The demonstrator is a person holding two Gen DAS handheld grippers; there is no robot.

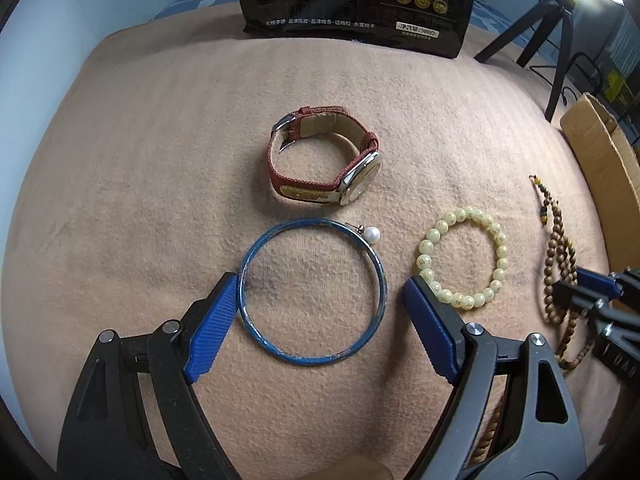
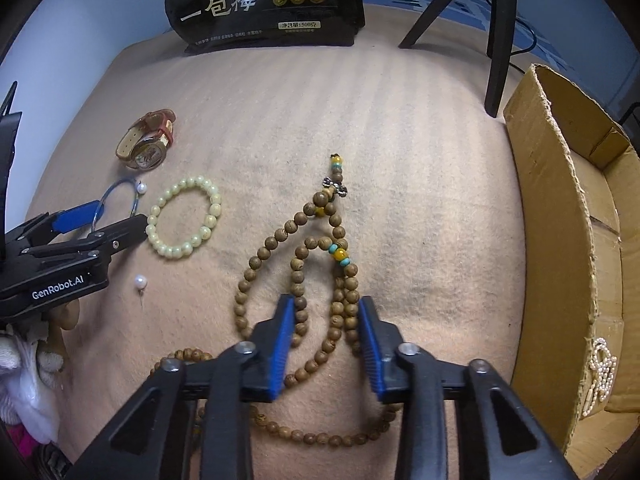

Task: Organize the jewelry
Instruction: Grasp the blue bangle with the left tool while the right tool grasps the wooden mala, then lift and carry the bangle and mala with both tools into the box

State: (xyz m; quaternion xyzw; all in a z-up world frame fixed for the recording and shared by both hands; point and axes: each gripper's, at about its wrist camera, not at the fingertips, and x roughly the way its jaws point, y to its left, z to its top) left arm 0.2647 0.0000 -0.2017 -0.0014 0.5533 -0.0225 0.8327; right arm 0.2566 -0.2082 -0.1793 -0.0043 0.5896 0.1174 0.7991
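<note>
With right gripper (image 2: 326,344) jaws narrowed around the mala (image 2: 300,264), pickup is under way.
Grip unconfirmed; box (image 2: 560,208) at 3 o'clock next. Left gripper (image 1: 320,320) jaws wide, straddling bangle (image 1: 312,292), empty.

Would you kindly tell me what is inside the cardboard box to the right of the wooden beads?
Inside the cardboard box, one pale pearl-like jewelry piece lies against the near wall. The brown floor otherwise looks bare, but the tall front wall hides part of the interior, so more may lie there unseen.

blanket (image 1: 140,160) | watch (image 1: 326,156), bangle (image 1: 312,296), bracelet (image 1: 464,264), mala (image 2: 320,280), earrings (image 2: 140,282)
</note>
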